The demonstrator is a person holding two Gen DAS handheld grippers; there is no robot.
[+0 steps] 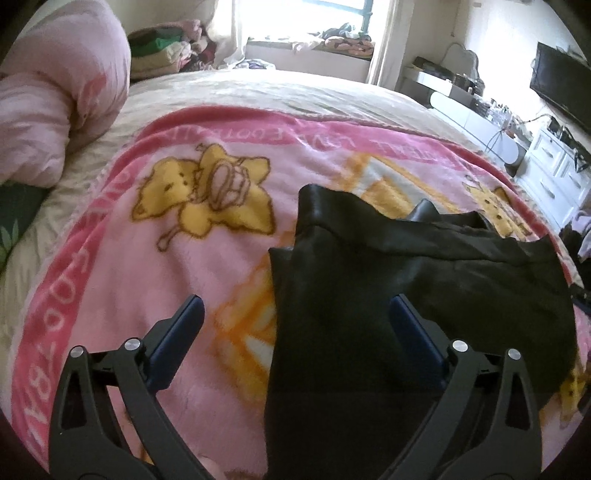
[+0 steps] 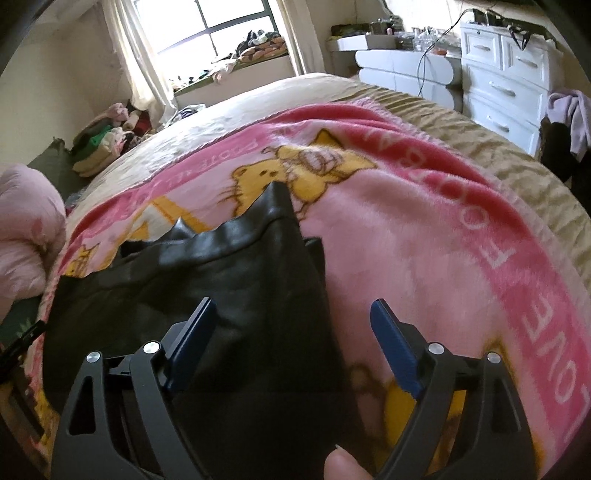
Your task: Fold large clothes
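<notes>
Left gripper fingers spread apart over the black garment's left edge, right gripper fingers also apart over its right edge, garment lying flat on pink cartoon blanket, beige bedspread beyond, window farthest

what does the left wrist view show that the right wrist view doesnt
Only the left wrist view shows the black TV on the right wall and the open left gripper over the left edge of the black garment.

Only the right wrist view shows a thumb tip at the bottom, a purple cloth hanging beside the white drawers, and the open right gripper straddling the garment's right edge.

Both show the garment on the pink cartoon blanket, the rolled pink quilt, the window and the stacked clothes.
</notes>
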